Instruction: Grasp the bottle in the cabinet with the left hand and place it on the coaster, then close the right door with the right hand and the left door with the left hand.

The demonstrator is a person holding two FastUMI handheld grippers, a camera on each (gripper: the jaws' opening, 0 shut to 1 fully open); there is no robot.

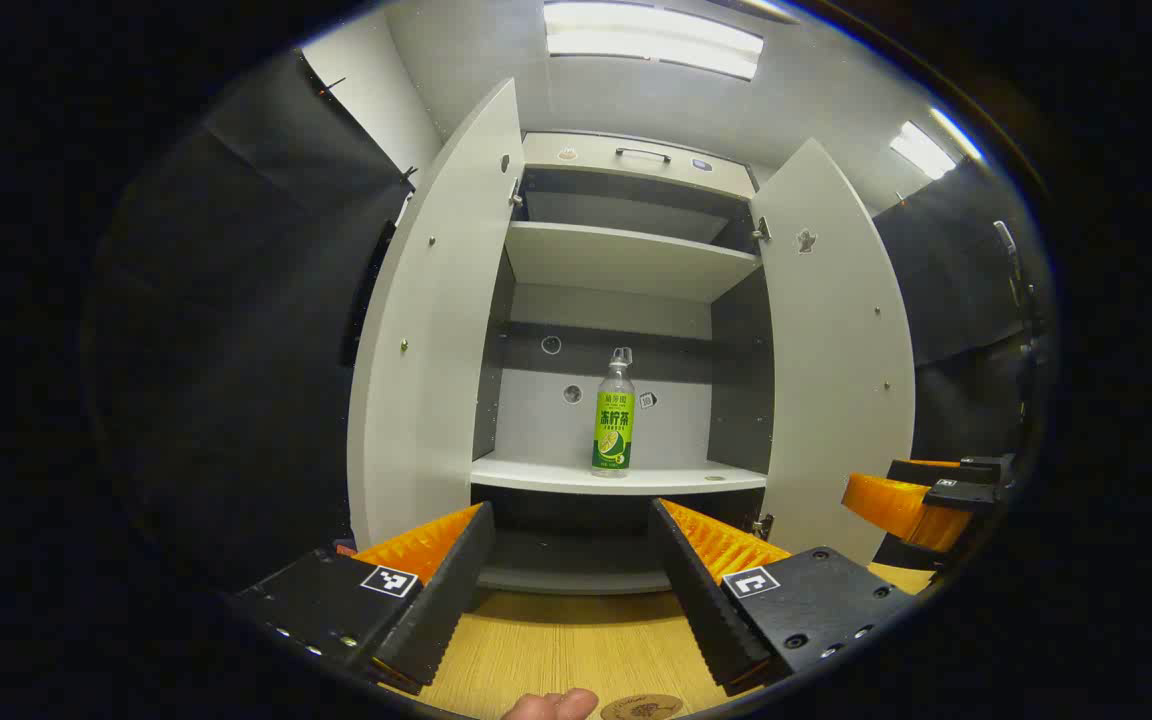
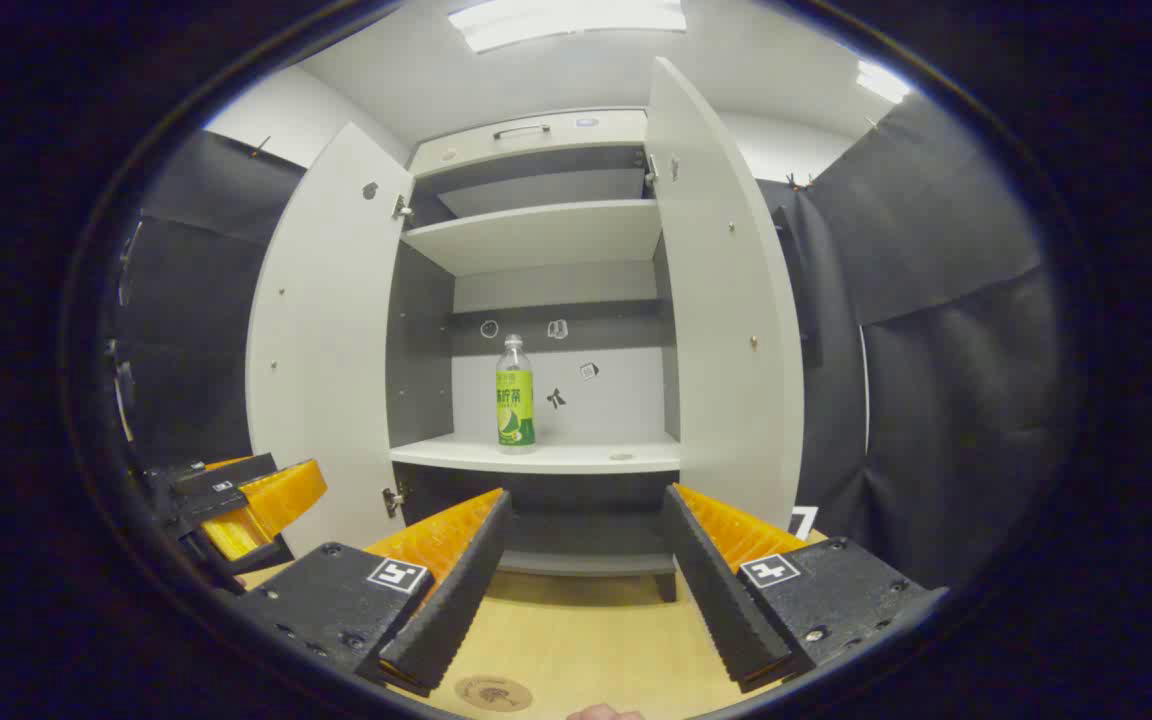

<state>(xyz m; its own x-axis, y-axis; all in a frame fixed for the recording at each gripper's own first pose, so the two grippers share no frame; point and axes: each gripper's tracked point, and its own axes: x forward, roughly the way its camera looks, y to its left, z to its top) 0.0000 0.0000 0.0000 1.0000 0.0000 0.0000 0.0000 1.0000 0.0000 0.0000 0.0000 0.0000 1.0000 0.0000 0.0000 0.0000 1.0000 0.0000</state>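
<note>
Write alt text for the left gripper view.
A green-labelled bottle stands upright on a shelf of a white cabinet with both doors open. The open left gripper hangs in front over a wooden table.

Light: I see bright ceiling panels (image 1: 652,38) overhead, glaring white | Cabinet (image 1: 626,260) evenly lit, dim beneath its lower shelf | Booth walls dark | Focus: sharp at centre in both views | Distortion: strong fisheye, doors (image 2: 321,340) bow outward, edges fade to shadow.
</note>
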